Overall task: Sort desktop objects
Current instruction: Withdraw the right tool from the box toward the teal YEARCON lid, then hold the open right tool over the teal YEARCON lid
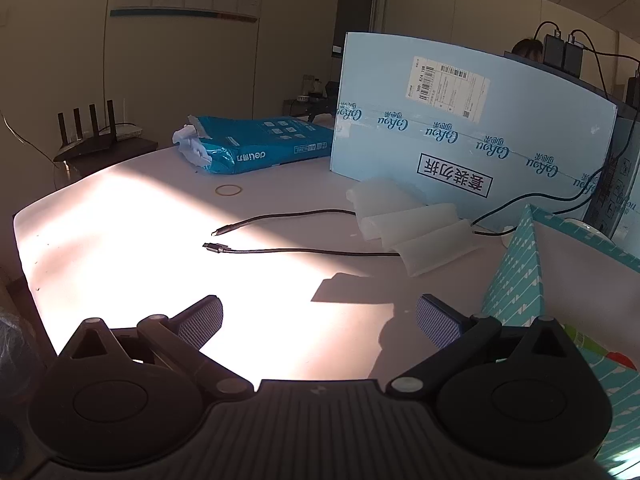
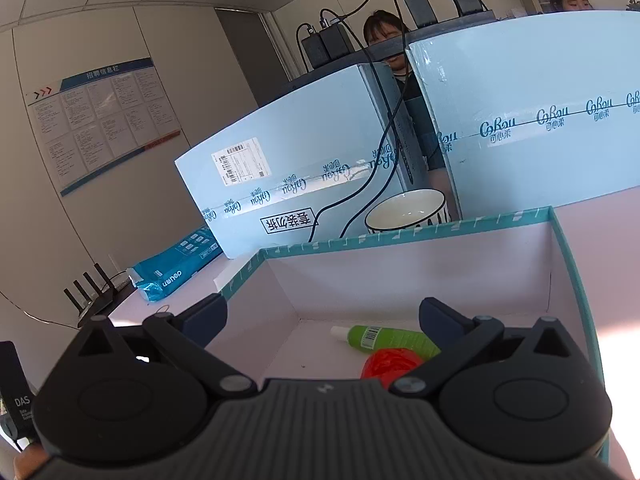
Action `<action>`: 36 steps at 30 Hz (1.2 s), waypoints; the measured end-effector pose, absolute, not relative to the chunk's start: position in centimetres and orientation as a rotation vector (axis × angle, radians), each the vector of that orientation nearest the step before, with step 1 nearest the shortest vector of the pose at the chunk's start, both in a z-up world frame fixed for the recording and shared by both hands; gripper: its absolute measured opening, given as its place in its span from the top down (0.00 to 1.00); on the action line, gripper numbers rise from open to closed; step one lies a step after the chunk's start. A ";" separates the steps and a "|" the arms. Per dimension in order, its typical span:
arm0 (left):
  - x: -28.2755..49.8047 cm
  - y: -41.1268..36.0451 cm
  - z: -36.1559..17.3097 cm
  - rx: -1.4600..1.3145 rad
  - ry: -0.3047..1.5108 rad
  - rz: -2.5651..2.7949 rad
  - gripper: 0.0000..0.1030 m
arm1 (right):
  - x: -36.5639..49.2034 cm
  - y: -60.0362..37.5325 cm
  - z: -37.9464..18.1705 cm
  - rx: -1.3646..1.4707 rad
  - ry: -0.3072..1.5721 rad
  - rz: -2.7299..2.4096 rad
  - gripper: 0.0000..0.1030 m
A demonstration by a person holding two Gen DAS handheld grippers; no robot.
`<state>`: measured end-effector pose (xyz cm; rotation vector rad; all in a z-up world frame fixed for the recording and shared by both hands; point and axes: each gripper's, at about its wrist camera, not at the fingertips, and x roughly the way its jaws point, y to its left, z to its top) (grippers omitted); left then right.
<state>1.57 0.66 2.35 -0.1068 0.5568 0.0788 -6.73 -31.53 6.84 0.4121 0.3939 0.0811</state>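
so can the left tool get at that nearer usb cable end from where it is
Probably yes. The left tool is open, facing the cable plug, which lies loose on bare table with nothing between them. The white plastic pieces sit well off to the side.

Green tube (image 2: pixel 390 338), red bundle (image 2: pixel 390 364), inside teal box (image 2: pixel 576 264)

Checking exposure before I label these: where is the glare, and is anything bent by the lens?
Left wrist view: sunlight blows out the table around the cable ends, with a hard dark shadow ahead of the open left gripper. Right wrist view: even light inside the box; the blue panels bow with fisheye.
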 end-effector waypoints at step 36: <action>-13.8 -12.9 12.3 -0.003 0.230 -0.555 0.00 | -33.8 -53.9 5.6 0.438 0.172 -0.737 0.00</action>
